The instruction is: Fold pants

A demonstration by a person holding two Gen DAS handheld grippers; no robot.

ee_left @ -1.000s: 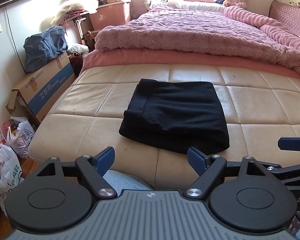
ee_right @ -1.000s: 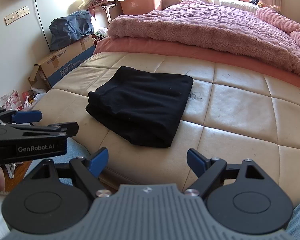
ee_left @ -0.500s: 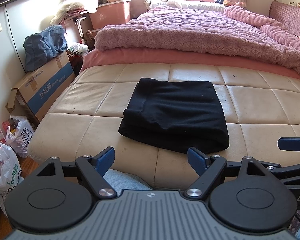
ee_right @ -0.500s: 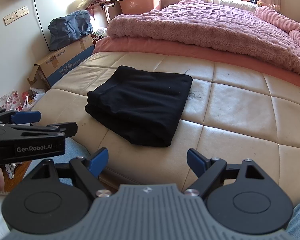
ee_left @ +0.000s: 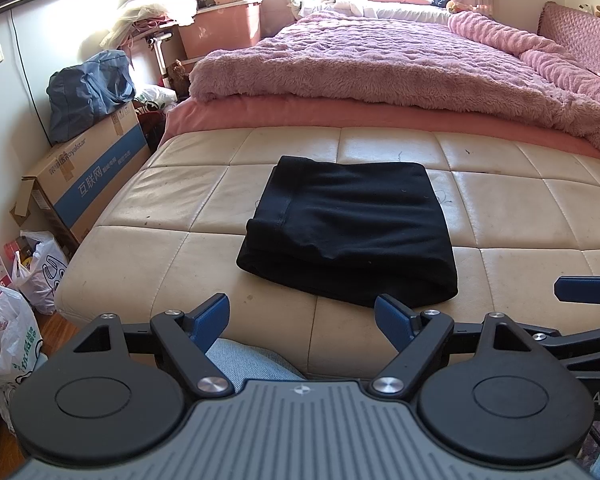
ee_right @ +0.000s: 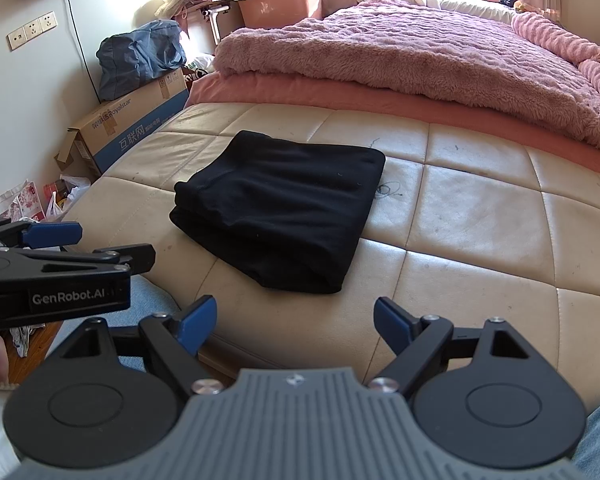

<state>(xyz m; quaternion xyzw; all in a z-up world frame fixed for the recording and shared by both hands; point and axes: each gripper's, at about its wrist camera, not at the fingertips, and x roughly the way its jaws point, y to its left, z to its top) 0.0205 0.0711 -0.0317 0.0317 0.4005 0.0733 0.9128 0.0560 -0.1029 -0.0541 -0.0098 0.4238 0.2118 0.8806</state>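
Observation:
The black pants (ee_left: pixel 348 228) lie folded into a compact rectangle on the cream leather bench (ee_left: pixel 172 264); they also show in the right wrist view (ee_right: pixel 280 216). My left gripper (ee_left: pixel 303 320) is open and empty, held back at the bench's near edge, short of the pants. My right gripper (ee_right: pixel 294 322) is open and empty, also behind the near edge, to the right of the pants. The left gripper's side shows in the right wrist view (ee_right: pixel 56 248), and a right fingertip (ee_left: pixel 584 289) shows in the left wrist view.
A bed with a pink fuzzy blanket (ee_left: pixel 380 76) lies behind the bench. A cardboard box (ee_left: pixel 88 184) with a blue bag (ee_left: pixel 88 92) on it stands at the left. Plastic bags (ee_left: pixel 12 320) sit on the floor. My denim-clad knee (ee_left: pixel 244 364) is below the grippers.
Both grippers have hardly moved; the view has only drifted slightly. The pants lie as before.

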